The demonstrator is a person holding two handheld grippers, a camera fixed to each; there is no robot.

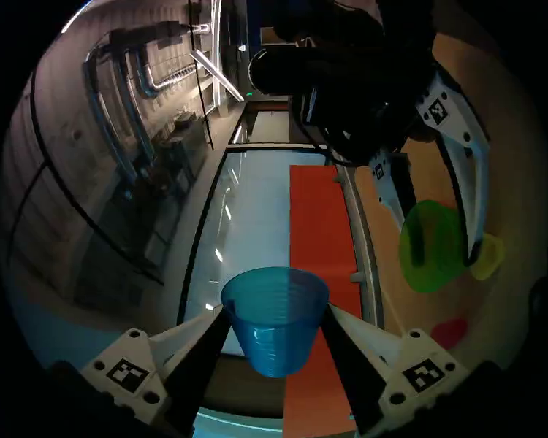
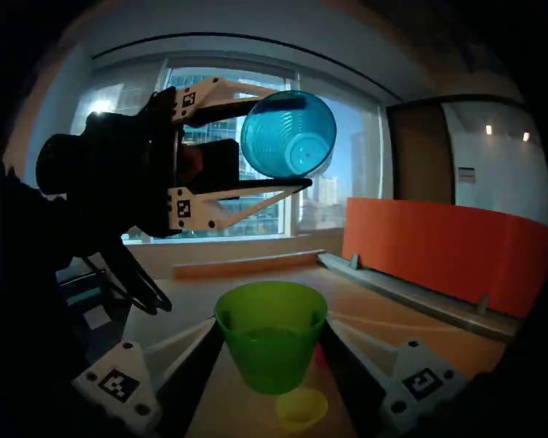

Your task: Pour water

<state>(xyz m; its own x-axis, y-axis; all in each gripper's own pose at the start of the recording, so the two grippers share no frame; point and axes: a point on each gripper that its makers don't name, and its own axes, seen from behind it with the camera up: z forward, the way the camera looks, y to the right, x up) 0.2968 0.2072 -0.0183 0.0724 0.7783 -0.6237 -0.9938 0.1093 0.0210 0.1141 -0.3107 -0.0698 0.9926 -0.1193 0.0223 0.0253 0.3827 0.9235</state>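
Note:
A blue ribbed plastic cup [image 1: 275,320] sits between the fingers of my left gripper [image 1: 275,332], which is shut on it. In the right gripper view the same blue cup [image 2: 288,133] is tipped on its side high above the table, bottom toward the camera, held by the left gripper [image 2: 274,142]. A green cup [image 2: 271,336] stands upright in my right gripper [image 2: 271,343], shut on it, with some liquid inside. The left gripper view shows that green cup [image 1: 432,246] held by the right gripper [image 1: 449,241] at the right.
A small yellow cup [image 2: 301,409] and a red one [image 1: 450,331] lie on the wooden table [image 2: 391,314] under the green cup. An orange partition [image 2: 449,248] runs along the table's right edge. Large windows [image 2: 223,109] are behind. A dark-sleeved arm [image 2: 91,175] holds the left gripper.

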